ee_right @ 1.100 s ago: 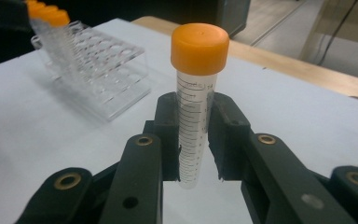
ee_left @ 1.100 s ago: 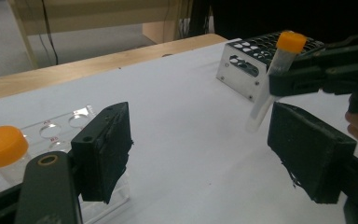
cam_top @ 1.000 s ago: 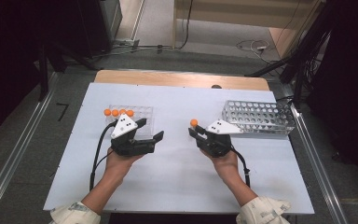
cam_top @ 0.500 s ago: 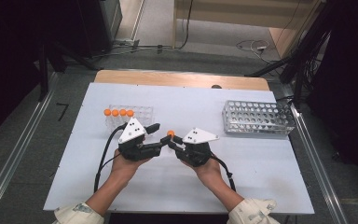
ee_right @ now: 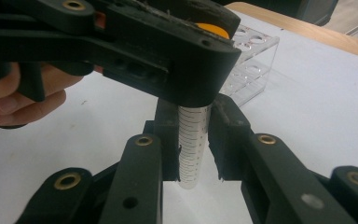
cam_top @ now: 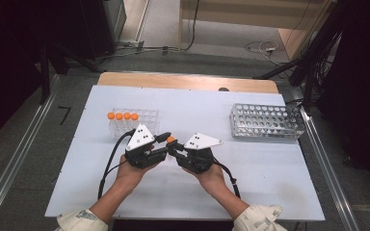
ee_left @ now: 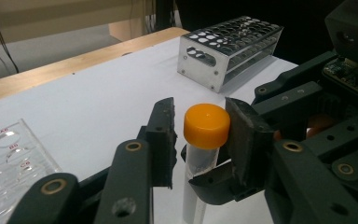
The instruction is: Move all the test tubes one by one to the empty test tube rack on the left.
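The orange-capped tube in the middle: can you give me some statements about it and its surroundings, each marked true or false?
1. The right gripper has its jaws clamped on the tube, on its clear marked body. True.
2. The tube's cap is blue. False: it is orange.
3. The metal rack holds four capped tubes. False: its holes look empty; the four capped tubes stand in the clear rack.
4. The tube is held upright. True.
5. The left gripper waits over at the clear rack. False: it is at the tube, its jaws have just been closing, and the cap sits between them.
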`<control>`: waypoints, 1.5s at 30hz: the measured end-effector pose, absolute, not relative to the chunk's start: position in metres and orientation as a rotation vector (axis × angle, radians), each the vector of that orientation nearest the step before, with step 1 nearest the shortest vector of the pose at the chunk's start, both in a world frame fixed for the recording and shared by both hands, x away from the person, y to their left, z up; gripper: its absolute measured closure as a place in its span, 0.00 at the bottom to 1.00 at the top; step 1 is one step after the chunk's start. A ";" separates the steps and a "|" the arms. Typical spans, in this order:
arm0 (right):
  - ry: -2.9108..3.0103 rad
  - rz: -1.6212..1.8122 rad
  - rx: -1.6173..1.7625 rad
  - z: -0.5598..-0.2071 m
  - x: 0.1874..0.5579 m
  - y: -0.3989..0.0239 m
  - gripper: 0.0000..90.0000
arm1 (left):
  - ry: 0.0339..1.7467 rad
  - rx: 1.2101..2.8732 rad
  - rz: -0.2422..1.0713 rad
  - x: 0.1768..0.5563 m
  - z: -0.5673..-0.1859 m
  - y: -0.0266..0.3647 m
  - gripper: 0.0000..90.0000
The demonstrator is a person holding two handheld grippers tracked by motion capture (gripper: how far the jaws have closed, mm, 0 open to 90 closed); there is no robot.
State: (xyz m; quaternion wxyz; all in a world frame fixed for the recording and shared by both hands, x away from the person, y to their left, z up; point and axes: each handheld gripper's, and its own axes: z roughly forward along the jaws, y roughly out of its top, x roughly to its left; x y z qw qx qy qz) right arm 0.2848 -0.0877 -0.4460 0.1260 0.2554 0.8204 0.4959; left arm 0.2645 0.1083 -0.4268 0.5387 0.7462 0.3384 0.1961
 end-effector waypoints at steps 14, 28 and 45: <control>2.414 1.407 0.745 -0.446 0.284 -0.091 0.33 | 0.823 1.756 0.487 0.266 -0.425 0.113 0.79; 2.328 1.326 0.930 -0.448 0.283 -0.161 0.19 | 0.909 1.663 0.530 0.279 -0.408 0.144 0.79; 2.268 1.326 1.021 -0.447 0.279 -0.196 0.19 | 1.028 1.591 0.689 0.309 -0.387 0.173 0.79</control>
